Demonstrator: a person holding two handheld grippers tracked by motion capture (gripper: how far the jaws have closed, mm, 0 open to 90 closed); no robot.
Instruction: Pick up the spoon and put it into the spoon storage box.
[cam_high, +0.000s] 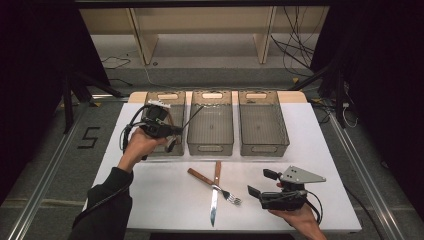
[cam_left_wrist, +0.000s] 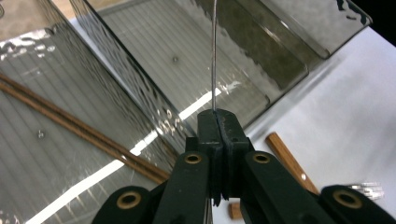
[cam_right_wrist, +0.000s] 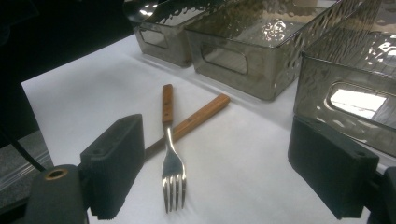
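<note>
1. Left claw (cam_left_wrist: 218, 114) is clamped shut on a slim metal utensil (cam_left_wrist: 214, 56), seen edge-on and rising straight out of the pinched pads. It looks like a spoon, though I cannot say for sure.
2. That utensil hangs in the air over the row of bins at the table's (cam_high: 325, 150) far edge, its free end reaching from the left bin (cam_high: 165, 95) towards the middle bin (cam_high: 210, 148).
3. Two brown chopsticks (cam_left_wrist: 79, 128) lie in the left bin.
4. The pinch takes only the very end of the utensil. If the hand tilts or jolts, the long free part may swing, twist between the pads, or slip out.
5. Letting go too early could drop it on the wall between bins, or in with the chopsticks.
6. A fork (cam_right_wrist: 173, 168) and knife (cam_high: 214, 205) lie crossed near the table's near edge, untouched.
7. Right claw (cam_right_wrist: 223, 177) waits near the near right corner, jaws wide apart and empty, with the fork just ahead.
</note>
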